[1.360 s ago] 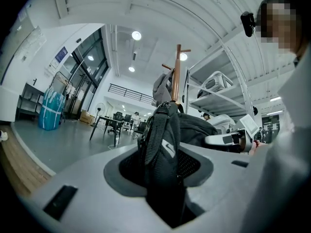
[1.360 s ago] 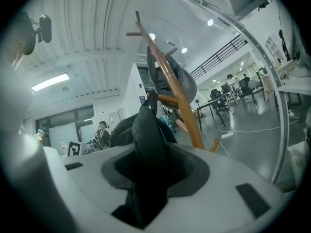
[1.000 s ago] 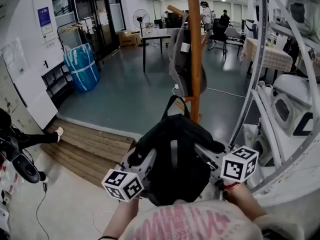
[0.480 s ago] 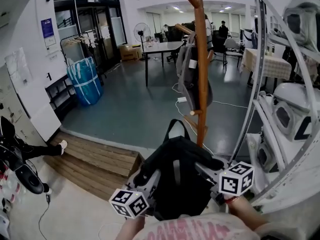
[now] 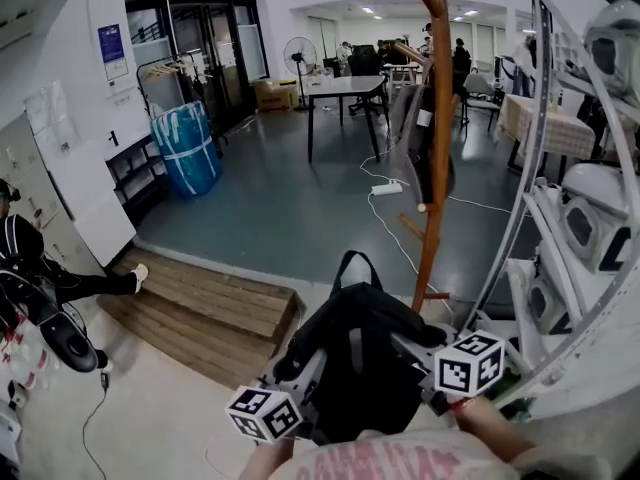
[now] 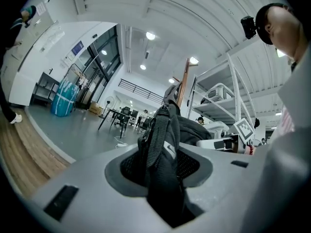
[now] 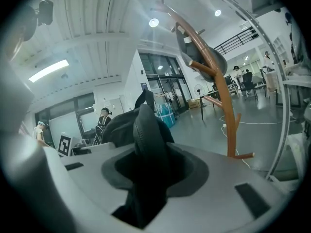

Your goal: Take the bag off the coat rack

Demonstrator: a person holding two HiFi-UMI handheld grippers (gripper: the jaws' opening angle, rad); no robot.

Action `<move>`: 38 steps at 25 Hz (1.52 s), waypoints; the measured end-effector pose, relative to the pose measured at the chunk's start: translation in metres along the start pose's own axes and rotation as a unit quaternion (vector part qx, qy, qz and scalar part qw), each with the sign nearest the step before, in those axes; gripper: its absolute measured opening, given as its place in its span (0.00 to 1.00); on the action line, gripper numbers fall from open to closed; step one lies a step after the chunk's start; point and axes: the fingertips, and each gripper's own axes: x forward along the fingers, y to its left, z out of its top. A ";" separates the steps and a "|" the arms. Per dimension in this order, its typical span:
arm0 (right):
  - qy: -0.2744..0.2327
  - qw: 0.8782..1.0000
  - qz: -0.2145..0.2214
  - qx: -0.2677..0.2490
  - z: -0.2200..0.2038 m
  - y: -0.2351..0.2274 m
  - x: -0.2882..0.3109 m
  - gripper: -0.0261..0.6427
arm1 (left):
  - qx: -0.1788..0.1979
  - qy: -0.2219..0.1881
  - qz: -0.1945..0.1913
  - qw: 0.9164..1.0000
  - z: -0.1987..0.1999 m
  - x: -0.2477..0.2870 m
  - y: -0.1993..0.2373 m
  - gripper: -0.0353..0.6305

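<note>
A black backpack [image 5: 358, 353] hangs between my two grippers, close to my body and clear of the wooden coat rack [image 5: 435, 138]. My left gripper [image 5: 298, 368] is shut on the backpack's left strap [image 6: 158, 144]. My right gripper [image 5: 412, 350] is shut on its right strap [image 7: 146, 144]. The bag's top loop [image 5: 357, 264] stands free above it. A grey bag [image 5: 415, 133] still hangs on the rack [image 7: 221, 89] further back.
A white metal shelf frame [image 5: 570, 218] with white machines stands right beside me. A wooden step [image 5: 205, 303] lies ahead on the left, with a dark table [image 5: 345, 88] and a blue wrapped bundle [image 5: 185, 148] beyond. A person [image 5: 40, 278] sits at far left.
Both grippers have drawn the backpack back from the coat rack, which now stands further away and more to the right. Their hold on the straps is unchanged.
</note>
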 end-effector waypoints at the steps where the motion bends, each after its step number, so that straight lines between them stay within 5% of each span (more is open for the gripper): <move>1: 0.002 1.000 0.001 0.003 -0.004 0.007 0.001 0.25 | 0.000 0.003 0.003 1.000 -0.001 -0.007 0.002 0.26; 14: 0.023 0.999 -0.018 0.021 -0.049 0.061 0.004 0.24 | 0.009 0.043 0.029 0.999 -0.017 -0.074 0.017 0.26; 29: 0.019 0.996 -0.080 0.032 -0.104 0.100 -0.062 0.23 | 0.013 0.066 -0.039 0.997 -0.057 -0.125 -0.026 0.26; 38: 0.034 0.993 -0.099 0.051 -0.141 0.128 -0.081 0.24 | 0.007 0.094 -0.044 0.995 -0.079 -0.166 -0.039 0.25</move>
